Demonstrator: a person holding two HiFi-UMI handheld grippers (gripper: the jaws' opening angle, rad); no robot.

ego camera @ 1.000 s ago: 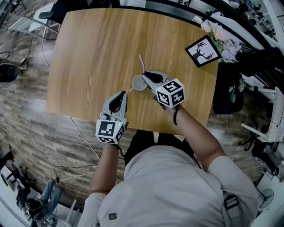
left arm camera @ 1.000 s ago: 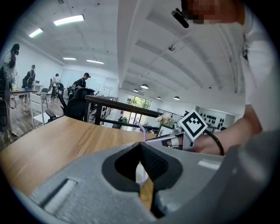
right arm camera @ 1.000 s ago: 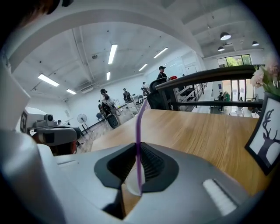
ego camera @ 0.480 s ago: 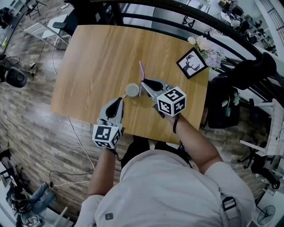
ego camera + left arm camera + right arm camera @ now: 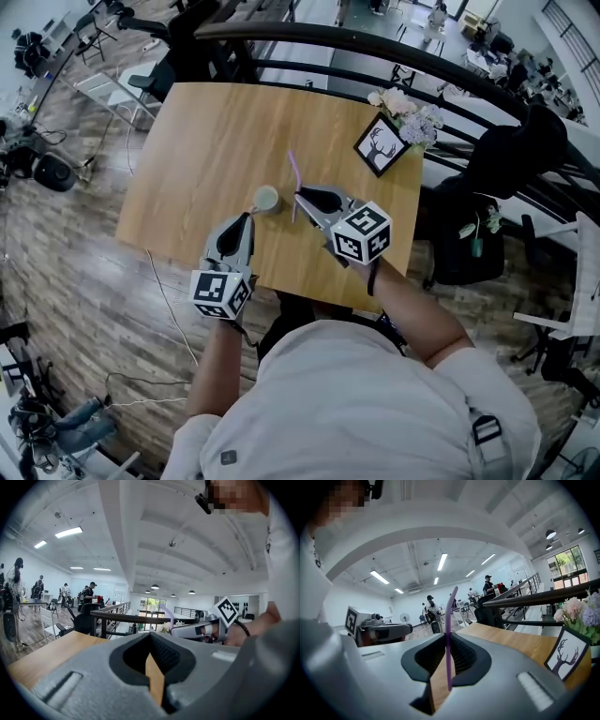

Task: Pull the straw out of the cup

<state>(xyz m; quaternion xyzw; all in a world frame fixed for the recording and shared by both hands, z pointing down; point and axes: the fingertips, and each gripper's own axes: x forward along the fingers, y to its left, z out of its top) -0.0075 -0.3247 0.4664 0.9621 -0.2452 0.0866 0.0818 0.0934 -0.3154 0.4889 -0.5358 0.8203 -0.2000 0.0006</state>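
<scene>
Squarely inside right hand-held gripper (image 5: 300,196): straw (image 5: 448,616)

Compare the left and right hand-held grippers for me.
The right hand-held gripper pinches a purple straw; the left hand-held gripper has its jaws together on nothing. The right one sits to the right of the cup, the left one nearer the person. Both are grey and carry a marker cube.

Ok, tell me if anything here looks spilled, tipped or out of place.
Nothing stands out. The cup stands upright on the table with no spill visible, and the straw is clear of it, pinched in the right gripper.
</scene>
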